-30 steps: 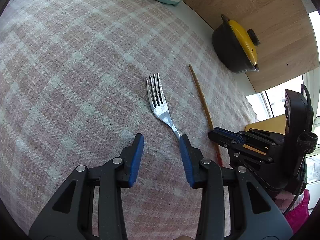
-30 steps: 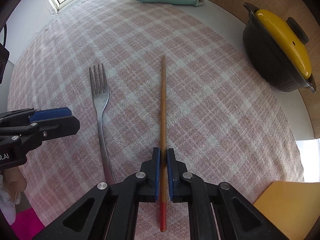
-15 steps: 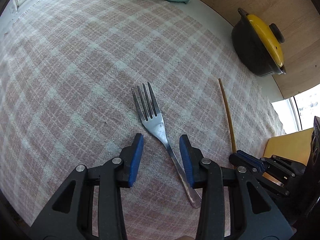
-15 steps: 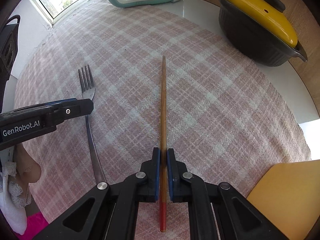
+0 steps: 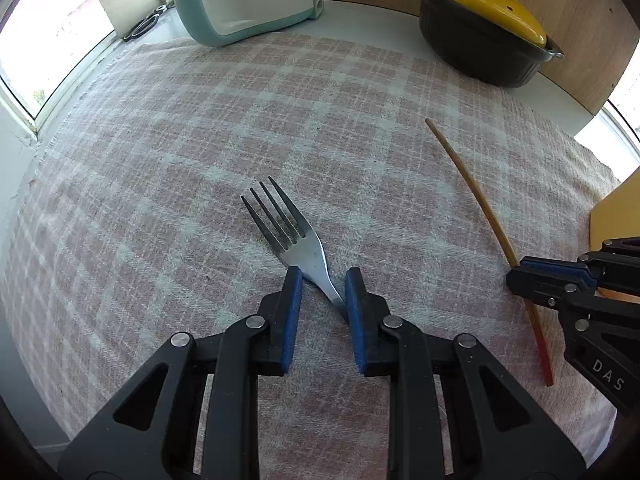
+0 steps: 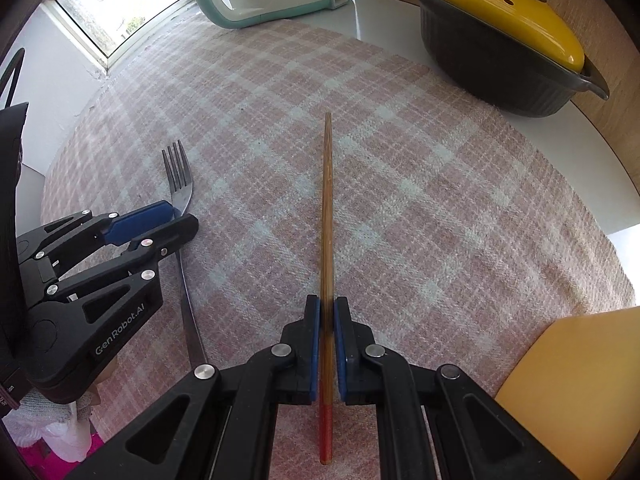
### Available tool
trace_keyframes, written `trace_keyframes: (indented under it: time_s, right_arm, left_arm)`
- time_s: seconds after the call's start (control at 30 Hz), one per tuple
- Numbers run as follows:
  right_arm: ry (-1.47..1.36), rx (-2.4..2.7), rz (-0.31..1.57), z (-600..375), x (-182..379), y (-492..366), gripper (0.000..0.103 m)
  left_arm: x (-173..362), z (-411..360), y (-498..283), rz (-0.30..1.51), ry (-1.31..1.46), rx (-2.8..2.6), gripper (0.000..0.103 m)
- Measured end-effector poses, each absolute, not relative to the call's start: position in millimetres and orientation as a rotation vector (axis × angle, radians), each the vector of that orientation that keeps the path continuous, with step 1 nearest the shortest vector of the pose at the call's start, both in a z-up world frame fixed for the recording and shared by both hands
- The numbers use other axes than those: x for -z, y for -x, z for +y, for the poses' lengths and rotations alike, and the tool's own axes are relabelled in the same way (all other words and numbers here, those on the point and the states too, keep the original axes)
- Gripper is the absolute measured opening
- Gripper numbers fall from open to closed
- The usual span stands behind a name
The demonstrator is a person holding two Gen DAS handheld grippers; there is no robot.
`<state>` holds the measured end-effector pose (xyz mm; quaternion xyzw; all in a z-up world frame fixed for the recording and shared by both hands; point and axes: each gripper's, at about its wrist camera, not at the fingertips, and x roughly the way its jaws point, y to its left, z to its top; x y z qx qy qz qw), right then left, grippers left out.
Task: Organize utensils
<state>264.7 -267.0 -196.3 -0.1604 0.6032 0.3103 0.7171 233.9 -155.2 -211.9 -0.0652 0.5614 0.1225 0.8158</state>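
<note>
The left gripper (image 5: 323, 280) has its fingers spread, and the fork (image 5: 298, 246) lies on the checked cloth (image 5: 240, 120) between them. The right gripper (image 6: 327, 312) pinches the chopstick (image 6: 327, 208), which points straight ahead of its fingers.

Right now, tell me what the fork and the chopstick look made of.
Fork: polished metal, probably stainless steel, silvery with bright glints. Chopstick: wood or bamboo, tan, matte, faintly lined lengthwise; its near end looks coated glossy red.
</note>
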Motion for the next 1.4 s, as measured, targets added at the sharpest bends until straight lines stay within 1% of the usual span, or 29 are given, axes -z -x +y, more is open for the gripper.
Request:
trace_keyframes:
  time_s: [0.1,0.13,0.27,0.37,0.47,0.53,0.67,0.73,0.77,0.8,0.9,1.07,1.4]
  right_arm:
    - [0.366,-0.688,1.332,-265,195,-262,0.004]
    - [0.365,-0.687,1.334,-261,196,-261,0.004]
    - [0.379,-0.687,1.342,-255,198,-260,0.005]
    - [0.396,-0.692,1.339,-248,198,-260,0.006]
    - [0.406,-0.700,1.354,-242,200,-264,0.019]
    - [0.415,-0.694,1.364,-237,201,-267,0.020]
    - [0.478,-0.684,1.361,-224,202,-269,0.020]
    - [0.524,-0.671,1.350,-215,203,-268,0.015]
    - [0.545,-0.665,1.343,-212,203,-267,0.009]
    - [0.552,-0.664,1.342,-209,203,-267,0.005]
    - [0.530,-0.656,1.340,-207,202,-267,0.004]
    - [0.442,-0.649,1.322,-211,195,-261,0.004]
    - [0.220,-0.612,1.229,-232,169,-226,0.004]
  left_arm:
    - [212,-146,-224,1.203,0.137,-0.214,0.017]
    - [209,-130,-211,1.206,0.145,-0.197,0.017]
    - [208,-116,-206,1.226,0.133,-0.116,0.015]
    - [207,-104,-205,1.256,0.178,-0.072,0.011]
    - [208,-98,-206,1.273,0.209,-0.060,0.011]
    - [209,-97,-208,1.286,0.217,-0.060,0.011]
    - [208,-98,-210,1.293,0.212,-0.060,0.011]
    - [208,-98,-208,1.281,0.220,-0.056,0.010]
    - [209,-96,-209,1.275,0.234,-0.054,0.009]
    - [209,-93,-208,1.268,0.254,-0.055,0.007]
    - [207,-82,-196,1.244,0.326,-0.055,0.005]
    - [200,-68,-178,1.182,0.407,-0.055,0.005]
    - [179,-62,-150,1.066,0.401,-0.021,0.005]
